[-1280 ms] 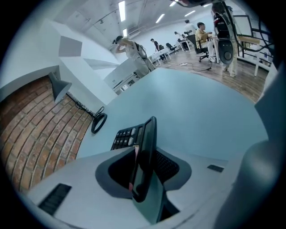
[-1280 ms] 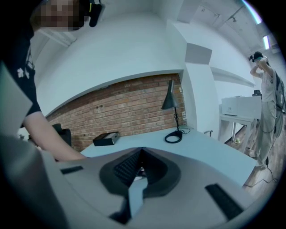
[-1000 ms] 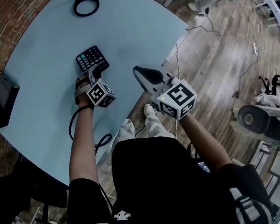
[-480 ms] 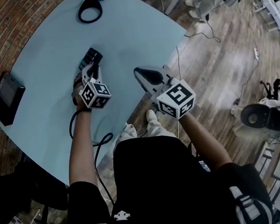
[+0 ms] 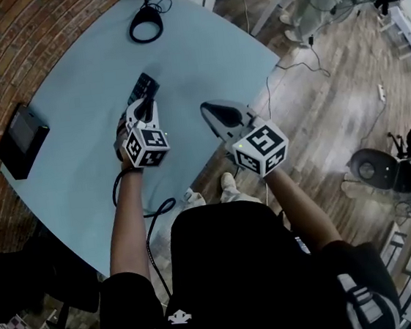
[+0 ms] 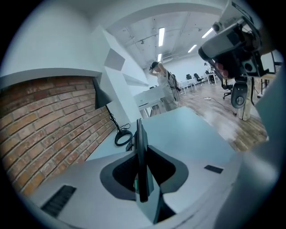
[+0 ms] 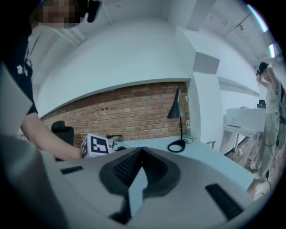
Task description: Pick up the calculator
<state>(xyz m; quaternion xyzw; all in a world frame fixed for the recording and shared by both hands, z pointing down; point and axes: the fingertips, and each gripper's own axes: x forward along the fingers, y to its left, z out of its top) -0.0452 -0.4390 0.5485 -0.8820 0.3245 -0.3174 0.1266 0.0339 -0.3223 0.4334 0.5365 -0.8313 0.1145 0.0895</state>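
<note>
With the left gripper (image 5: pixel 145 109), pinches the calculator (image 6: pixel 141 154) between the two jaws, having just been closing them onto it. Holds it turned on edge, so that the left gripper view shows only its thin dark side, upright between the pads and reaching out past the tips. Keeps it raised above the pale blue table (image 5: pixel 207 49), roughly over the middle of the top as seen from the head view.

Carries the right gripper (image 5: pixel 211 112) beside the left one, apart from it, out over the table just inside the near edge. Keeps its jaws pressed together with nothing between them. Points both grippers away from the body, toward the far end of the table.

On the table, well beyond the calculator, a black ring-shaped lamp base (image 5: pixel 147 28) with its cord. At the left edge, well apart from both grippers, a flat dark device (image 5: pixel 21 131). From the left wrist, a black cable (image 5: pixel 148 214) looping down across the near edge. To the left of the table, a brick wall (image 5: pixel 1 50). To the right, wooden floor (image 5: pixel 331 101) and an office chair (image 5: pixel 383 169). In the left gripper view, far off in the room, a person (image 6: pixel 163 82) standing.
</note>
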